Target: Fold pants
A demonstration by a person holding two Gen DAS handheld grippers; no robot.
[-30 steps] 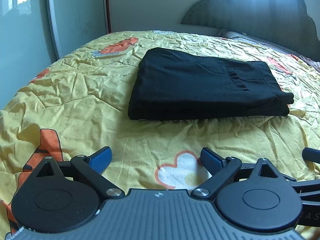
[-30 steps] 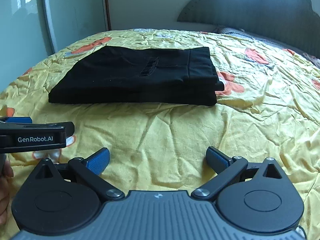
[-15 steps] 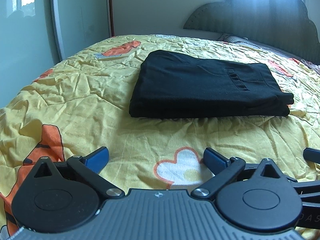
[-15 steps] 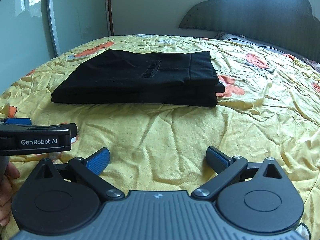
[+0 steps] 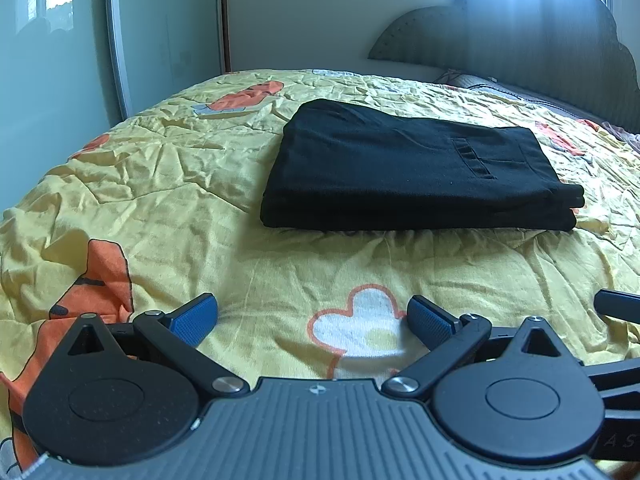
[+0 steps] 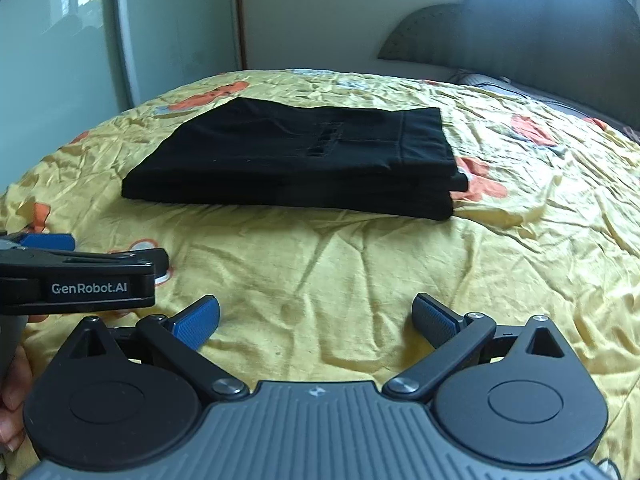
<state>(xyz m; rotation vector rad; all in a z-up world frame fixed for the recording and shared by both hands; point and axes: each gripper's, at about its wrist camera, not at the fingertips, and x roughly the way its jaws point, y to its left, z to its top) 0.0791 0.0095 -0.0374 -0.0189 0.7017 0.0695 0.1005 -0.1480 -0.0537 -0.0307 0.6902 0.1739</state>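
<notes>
Mid-bed (image 5: 168, 200): pants (image 5: 400, 172), folded, soft, limp; I'd pinch stacked near edge; left hand-held gripper (image 5: 312, 320), right hand-held gripper (image 6: 316, 318) apart, empty

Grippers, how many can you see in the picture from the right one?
2. The right gripper is at the bottom, open over the yellow bedspread. The left gripper pokes in from the left edge, mostly out of view.

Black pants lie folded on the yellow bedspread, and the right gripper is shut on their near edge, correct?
Not quite. The right gripper is open and short of the black pants, which lie folded on the yellow bedspread, as the right wrist view shows.
</notes>
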